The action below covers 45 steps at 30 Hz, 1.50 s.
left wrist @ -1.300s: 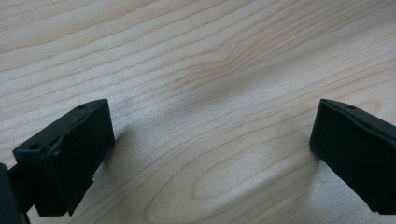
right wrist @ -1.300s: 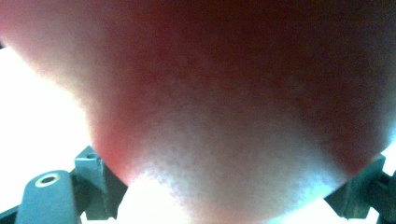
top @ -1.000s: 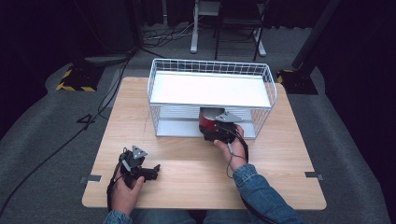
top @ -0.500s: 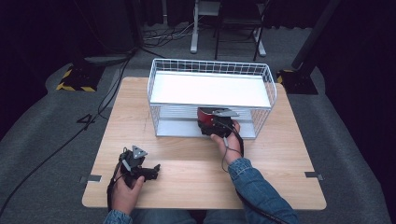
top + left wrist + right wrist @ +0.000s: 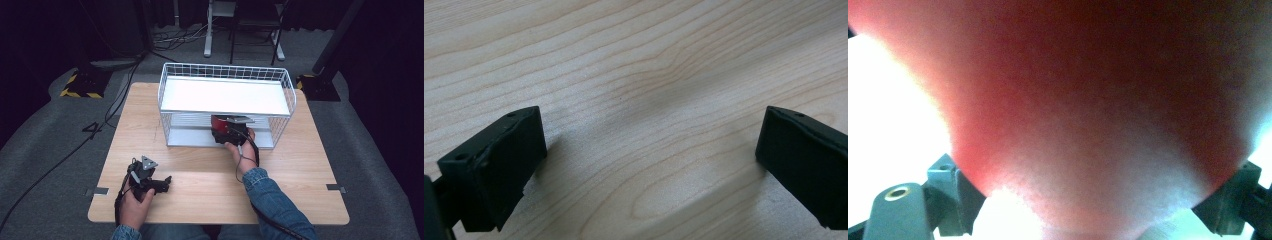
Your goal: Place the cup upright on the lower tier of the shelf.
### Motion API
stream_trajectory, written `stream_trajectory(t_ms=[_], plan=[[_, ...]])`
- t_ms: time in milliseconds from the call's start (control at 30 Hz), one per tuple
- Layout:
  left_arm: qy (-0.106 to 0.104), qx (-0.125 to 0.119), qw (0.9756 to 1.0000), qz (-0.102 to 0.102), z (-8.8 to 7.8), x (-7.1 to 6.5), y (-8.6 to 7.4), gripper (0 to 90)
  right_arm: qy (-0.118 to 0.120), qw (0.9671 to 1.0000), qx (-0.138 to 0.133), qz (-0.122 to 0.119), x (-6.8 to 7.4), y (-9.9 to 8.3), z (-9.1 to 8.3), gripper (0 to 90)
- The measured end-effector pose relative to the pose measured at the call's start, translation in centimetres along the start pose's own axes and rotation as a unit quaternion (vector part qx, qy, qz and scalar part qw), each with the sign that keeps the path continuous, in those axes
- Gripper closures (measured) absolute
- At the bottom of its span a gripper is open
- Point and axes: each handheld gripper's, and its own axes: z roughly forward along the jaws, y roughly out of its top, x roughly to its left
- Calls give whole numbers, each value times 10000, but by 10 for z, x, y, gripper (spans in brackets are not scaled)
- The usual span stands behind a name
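Note:
A white wire rack (image 5: 166,85) with a flat white shelf (image 5: 225,95) stands at the back of the wooden table (image 5: 200,170). My right gripper (image 5: 223,131) reaches under that shelf into the lower level, shut on a red object (image 5: 218,123). In the right gripper view the red object (image 5: 1098,100) is blurred and very close, wedged between the jaws of the right gripper (image 5: 1098,215). My left gripper (image 5: 162,183) rests low over the table near the front left. The left gripper (image 5: 649,165) stands open over bare wood, with nothing between its jaws.
The rack's lower level (image 5: 190,131) is a wire floor, bare to the left of the red object. Beyond the table lie grey floor, cables (image 5: 115,100) and the legs of a chair and stand (image 5: 240,35).
My right gripper has carried the red object slightly farther in under the shelf and a little to the left. The left gripper has stayed put.

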Motion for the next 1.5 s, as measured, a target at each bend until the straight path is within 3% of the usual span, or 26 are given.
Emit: stream_trajectory(t_ms=[533, 700, 1500], plan=[[-1, -1, 10000, -1, 0, 0, 0, 2, 95, 9999, 136, 10, -4, 1, -1, 154], [-1, 1, 10000, 0, 0, 0, 0, 2, 19, 9997, 203, -157, -3, 2, -5, 159], [-1, 0, 10000, 0, 0, 0, 0, 2, 171, 9993, 321, -102, -11, -8, -53, 159]])
